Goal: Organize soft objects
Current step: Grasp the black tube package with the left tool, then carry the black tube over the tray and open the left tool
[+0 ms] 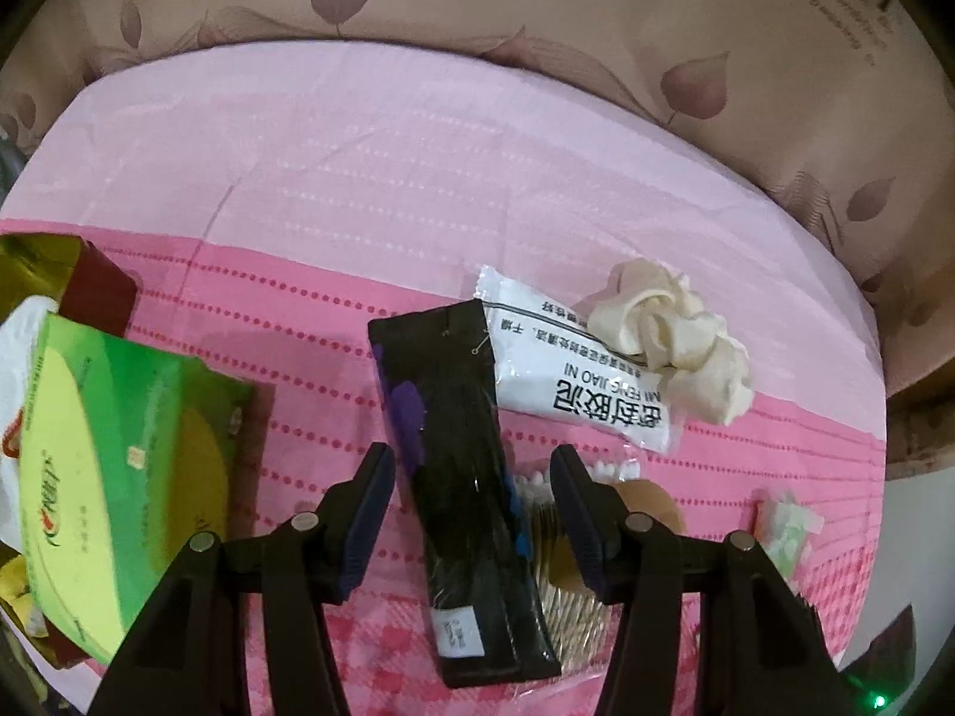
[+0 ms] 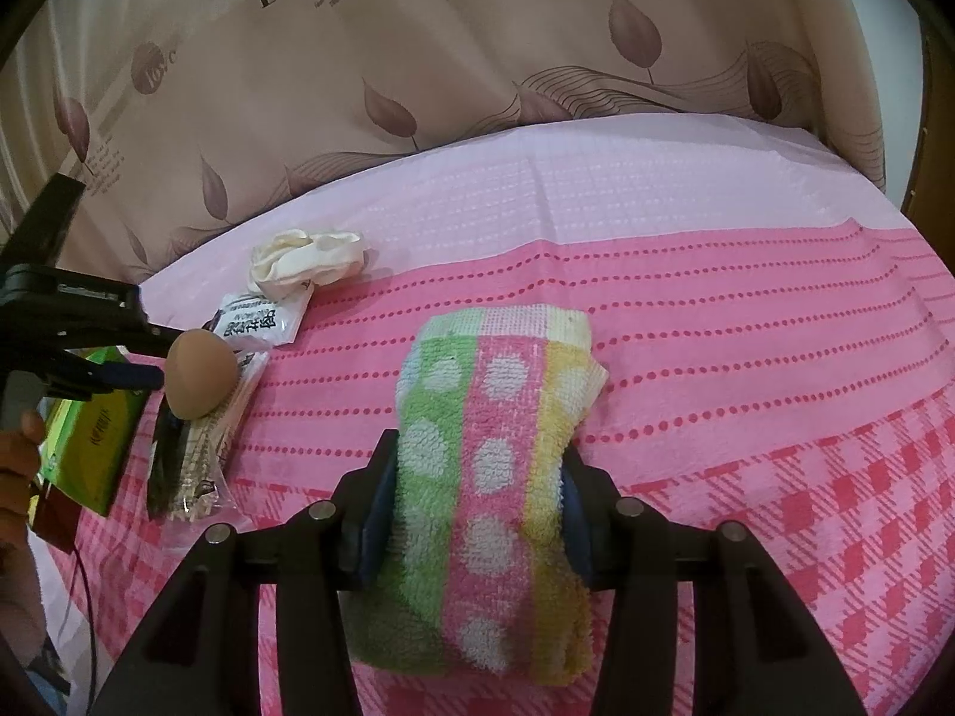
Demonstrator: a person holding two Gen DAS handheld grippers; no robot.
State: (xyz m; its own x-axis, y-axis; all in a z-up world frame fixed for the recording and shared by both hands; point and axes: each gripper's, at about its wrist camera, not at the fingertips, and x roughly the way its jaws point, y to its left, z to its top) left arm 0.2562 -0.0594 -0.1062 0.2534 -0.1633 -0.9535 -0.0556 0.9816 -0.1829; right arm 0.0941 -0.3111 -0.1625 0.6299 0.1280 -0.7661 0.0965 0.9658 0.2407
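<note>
Pink cloth [image 2: 746, 358] covers a table, with a leaf-patterned curtain [image 2: 418, 59] hanging behind it. From the right wrist view, the right gripper [image 2: 474, 513] has a folded towel [image 2: 489, 477] between its two fingers; the towel is striped green, pink and yellow with white dots and lies flat on the cloth, bunched slightly at the pads, which press its sides. From the left wrist view, the left gripper [image 1: 471, 513] hangs with its jaws wide apart, one either side of a long black packet [image 1: 459, 477] wrapped in clear film, without touching it. Just beyond the black packet lies a white sachet [image 1: 573, 370] printed with black characters, and a crumpled cream fabric flower [image 1: 674, 340] rests against its far edge. A green box [image 1: 119, 489] sits at the left, tilted. In the right wrist view, a brown egg-shaped object [image 2: 200, 373] appears close by the left gripper's fingers; whether it touches them I cannot tell. A person's hand [image 2: 24, 447] shows at the left edge.
</note>
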